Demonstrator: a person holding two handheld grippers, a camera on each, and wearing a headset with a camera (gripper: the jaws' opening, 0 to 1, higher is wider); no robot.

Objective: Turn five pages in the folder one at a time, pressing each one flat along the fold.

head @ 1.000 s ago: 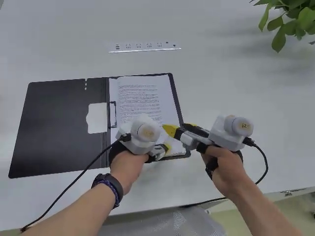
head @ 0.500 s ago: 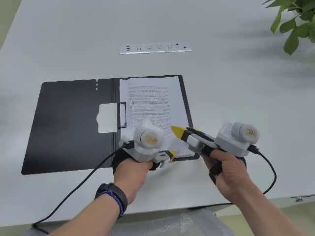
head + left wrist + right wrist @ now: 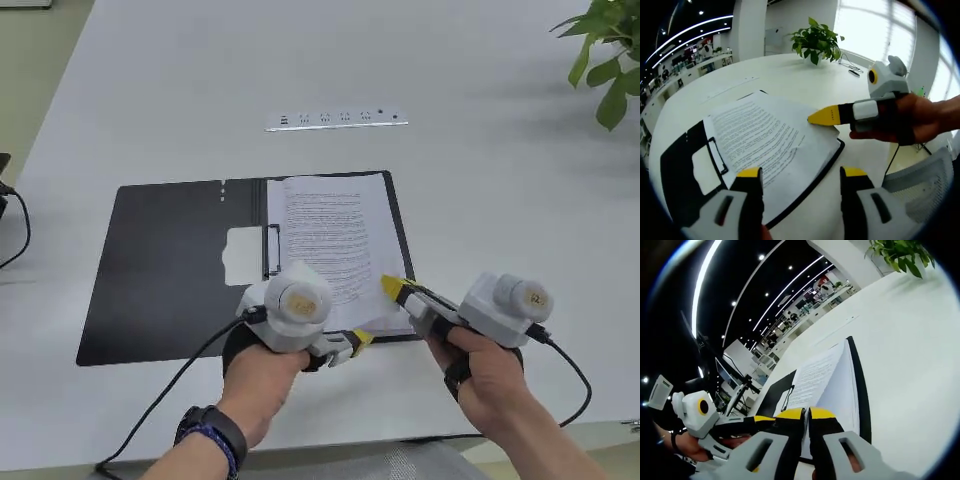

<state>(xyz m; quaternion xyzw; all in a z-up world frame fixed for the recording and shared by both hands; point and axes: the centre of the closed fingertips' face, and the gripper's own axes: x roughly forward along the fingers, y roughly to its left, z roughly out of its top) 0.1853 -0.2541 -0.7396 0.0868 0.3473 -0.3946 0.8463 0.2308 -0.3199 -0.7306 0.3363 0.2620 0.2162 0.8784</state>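
The black folder (image 3: 160, 265) lies open on the white table, its printed pages (image 3: 335, 235) clipped to the right half. My right gripper (image 3: 392, 288) is shut, its yellow tips resting at the right edge of the top page (image 3: 832, 375), near the lower corner. I cannot tell whether a sheet is pinched. My left gripper (image 3: 345, 345) hovers open just in front of the folder's near edge, with the pages (image 3: 760, 135) ahead of its jaws and nothing between them. The right gripper (image 3: 815, 119) comes into the left gripper view from the right.
A white power strip (image 3: 335, 119) lies beyond the folder. A potted plant (image 3: 605, 50) stands at the far right corner. A dark cable (image 3: 15, 230) runs off the left side. The table's near edge (image 3: 380, 435) runs just below the hands.
The right gripper's tips have slid from over the page out to its right edge. The left gripper has stayed by the folder's near edge. The head camera has shifted.
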